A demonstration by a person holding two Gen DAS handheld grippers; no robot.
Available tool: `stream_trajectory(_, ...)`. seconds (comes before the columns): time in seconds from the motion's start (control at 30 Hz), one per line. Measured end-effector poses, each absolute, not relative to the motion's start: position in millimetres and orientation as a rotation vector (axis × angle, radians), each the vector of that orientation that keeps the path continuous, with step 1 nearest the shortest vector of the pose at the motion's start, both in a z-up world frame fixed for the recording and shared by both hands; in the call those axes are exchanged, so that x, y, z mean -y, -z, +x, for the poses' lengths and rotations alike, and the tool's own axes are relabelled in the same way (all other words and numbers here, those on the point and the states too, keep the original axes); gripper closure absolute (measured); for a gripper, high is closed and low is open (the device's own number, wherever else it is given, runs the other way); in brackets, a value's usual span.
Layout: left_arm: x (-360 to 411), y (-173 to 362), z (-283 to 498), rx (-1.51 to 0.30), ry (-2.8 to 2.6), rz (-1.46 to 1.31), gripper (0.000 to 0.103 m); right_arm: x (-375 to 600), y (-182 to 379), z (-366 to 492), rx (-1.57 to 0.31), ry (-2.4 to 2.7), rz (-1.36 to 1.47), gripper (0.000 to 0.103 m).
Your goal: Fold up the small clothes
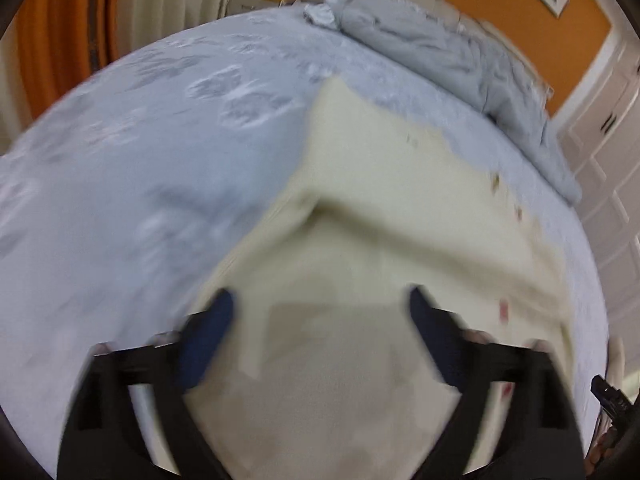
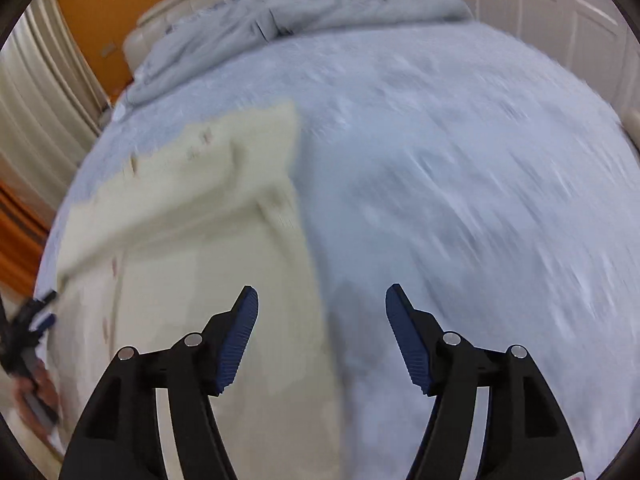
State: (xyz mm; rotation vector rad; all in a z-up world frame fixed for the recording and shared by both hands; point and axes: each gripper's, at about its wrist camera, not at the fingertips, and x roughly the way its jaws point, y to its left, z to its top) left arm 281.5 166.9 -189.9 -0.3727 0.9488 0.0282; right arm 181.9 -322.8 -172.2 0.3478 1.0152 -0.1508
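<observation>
A cream garment (image 1: 380, 184) lies spread on the pale blue bedspread (image 1: 140, 160), with one part folded over across its middle. My left gripper (image 1: 320, 294) hovers over the garment's near part, its blue pads wide apart and open, nothing pinched between them. In the right wrist view the same garment (image 2: 180, 240) fills the left half. My right gripper (image 2: 322, 291) is open above the garment's right edge, one finger over cloth and the other over the bedspread (image 2: 480, 160). The left gripper (image 2: 28, 320) and a hand show at that view's left edge. Both views are blurred.
A crumpled grey duvet (image 1: 440, 48) (image 2: 300, 4) is bunched at the bed's far end against a padded headboard. White panelled cupboard doors (image 1: 608, 160) (image 2: 540, 0) stand beside the bed. An orange curtain (image 1: 60, 40) hangs on the other side.
</observation>
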Motion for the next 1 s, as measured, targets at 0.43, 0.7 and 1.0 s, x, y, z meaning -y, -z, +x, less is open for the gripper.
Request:
stream_trajectory(0.43, -199, 216, 119, -1.148, -0.048, -0.601, 0.006, 257, 226, 42, -1.170, -0.091, 0.559, 0.017)
stream_trajectory(0.7, -182, 204, 135, -1.209, -0.052, -0.678, 0.093, 264, 220, 61, -1.085, -0.033, 0.783, 0.095)
stream_trajectory(1.0, -174, 107, 75, -1.089, 0.052, -0.587, 0.095, 279, 115, -12, -0.897, -0.106, 0.702, 0.097)
